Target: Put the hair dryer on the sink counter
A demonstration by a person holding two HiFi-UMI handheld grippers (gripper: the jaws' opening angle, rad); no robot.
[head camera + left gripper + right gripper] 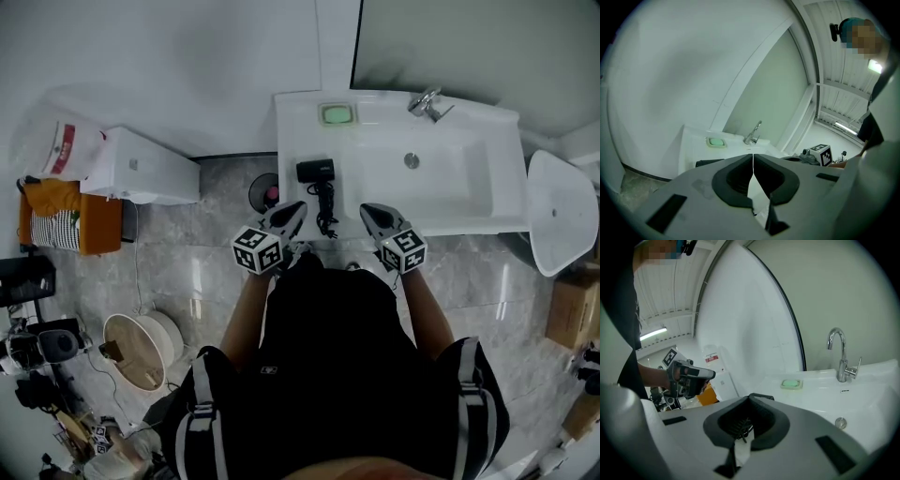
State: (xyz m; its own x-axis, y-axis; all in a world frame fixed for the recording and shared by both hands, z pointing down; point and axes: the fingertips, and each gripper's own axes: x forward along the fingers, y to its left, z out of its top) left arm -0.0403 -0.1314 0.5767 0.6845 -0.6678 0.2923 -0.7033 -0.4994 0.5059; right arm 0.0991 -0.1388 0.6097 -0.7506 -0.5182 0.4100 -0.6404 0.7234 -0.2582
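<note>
Hair dryer (315,171) lies on counter (291,141), left of basin (450,187), with its cord (326,214) trailing toward the near edge. Soap dish (337,114) behind dryer, faucet (427,102) behind basin. Left gripper (296,210) and right gripper (368,212) at near edge, either side of cord; box (141,167) left of counter, basket (141,349) on floor nearer the person.

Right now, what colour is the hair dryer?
Black. The hair dryer shows best in the head view.
</note>
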